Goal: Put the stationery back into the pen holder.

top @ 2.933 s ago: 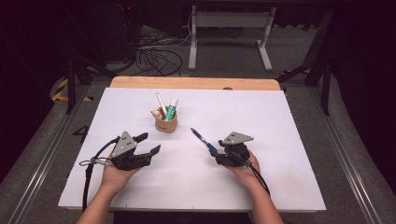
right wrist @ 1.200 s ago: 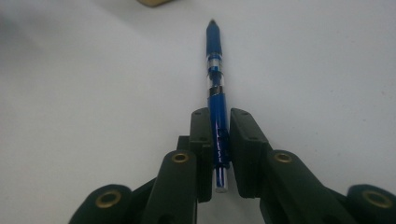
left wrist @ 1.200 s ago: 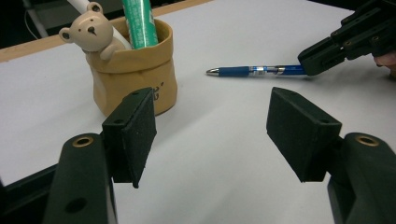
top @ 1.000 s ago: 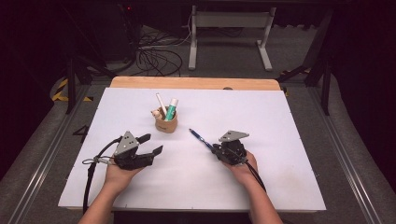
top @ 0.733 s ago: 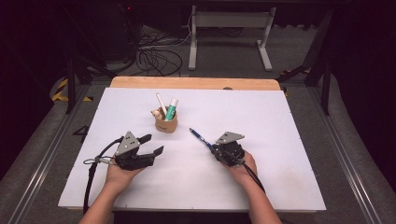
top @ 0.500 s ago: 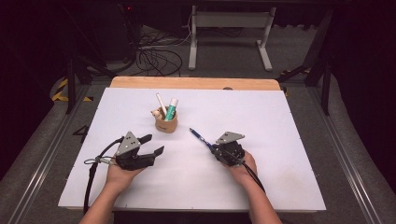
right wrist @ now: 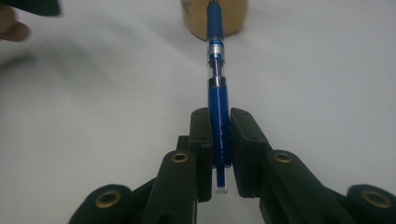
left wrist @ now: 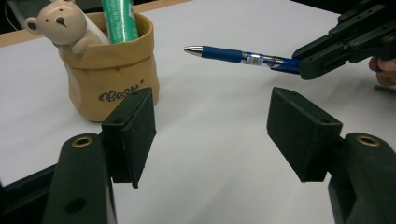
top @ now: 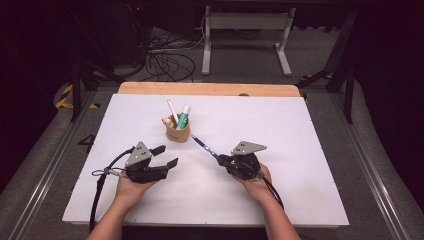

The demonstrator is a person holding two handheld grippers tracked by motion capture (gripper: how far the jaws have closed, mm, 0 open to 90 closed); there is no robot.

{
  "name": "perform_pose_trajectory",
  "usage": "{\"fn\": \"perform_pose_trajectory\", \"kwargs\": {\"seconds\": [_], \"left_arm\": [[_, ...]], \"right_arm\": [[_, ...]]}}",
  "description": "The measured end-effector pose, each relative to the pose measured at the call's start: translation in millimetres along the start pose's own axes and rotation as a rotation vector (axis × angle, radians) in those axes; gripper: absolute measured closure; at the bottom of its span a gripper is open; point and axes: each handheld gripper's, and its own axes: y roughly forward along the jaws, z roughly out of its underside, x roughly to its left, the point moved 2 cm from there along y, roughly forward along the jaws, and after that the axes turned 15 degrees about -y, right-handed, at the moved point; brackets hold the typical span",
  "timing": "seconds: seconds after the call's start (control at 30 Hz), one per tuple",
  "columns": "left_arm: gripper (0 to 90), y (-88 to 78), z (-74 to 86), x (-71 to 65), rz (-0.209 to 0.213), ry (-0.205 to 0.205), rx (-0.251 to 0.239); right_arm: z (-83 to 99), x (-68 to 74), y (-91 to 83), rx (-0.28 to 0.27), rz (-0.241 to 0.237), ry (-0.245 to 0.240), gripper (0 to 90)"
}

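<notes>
A tan bear-shaped pen holder (top: 177, 131) (left wrist: 109, 70) stands mid-table with a green tube (top: 183, 117) and a white stick (top: 171, 108) in it. My right gripper (top: 223, 160) (right wrist: 219, 135) is shut on a blue pen (top: 204, 146) (right wrist: 217, 84), held by its rear end; the tip points up-left at the holder, close beside it. In the left gripper view the pen (left wrist: 238, 57) hovers above the table to the holder's right. My left gripper (top: 166, 156) (left wrist: 219, 135) rests lower left of the holder, open with nothing between its pads.
The white table top (top: 300, 130) has a wooden strip (top: 210, 89) along its far edge. Behind it on the floor lie cables (top: 167, 60) and a metal stand (top: 245, 30). A black cable (top: 100, 185) trails from my left gripper.
My right gripper has carried the pen a little left, towards the holder. The left gripper has stayed where it was.
</notes>
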Motion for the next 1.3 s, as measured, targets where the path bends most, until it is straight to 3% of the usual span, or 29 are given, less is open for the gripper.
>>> {"fn": "perform_pose_trajectory", "kwargs": {"seconds": [0.33,0.53,0.87,1.07,1.3], "left_arm": [[36.1,3.1,1.4,-1.7,0.028,-0.012,0.013],[37.2,3.0,1.1,-1.8,0.045,-0.023,0.013],[42.9,3.8,1.5,-3.2,0.082,-0.031,0.009],[46.7,2.3,-0.2,-4.8,0.126,-0.067,-0.009],[52.3,1.3,-0.9,-9.2,0.164,-0.092,-0.028]], "right_arm": [[-22.1,30.8,1.5,-0.098,-0.110,-0.082,80.6],[-26.0,41.2,5.9,-0.114,-0.131,-0.116,80.6],[-28.7,48.7,8.7,-0.147,-0.127,-0.141,80.6],[-28.9,51.2,10.3,-0.160,-0.121,-0.153,80.5],[-29.2,57.7,14.8,-0.132,-0.089,-0.202,80.5]]}}
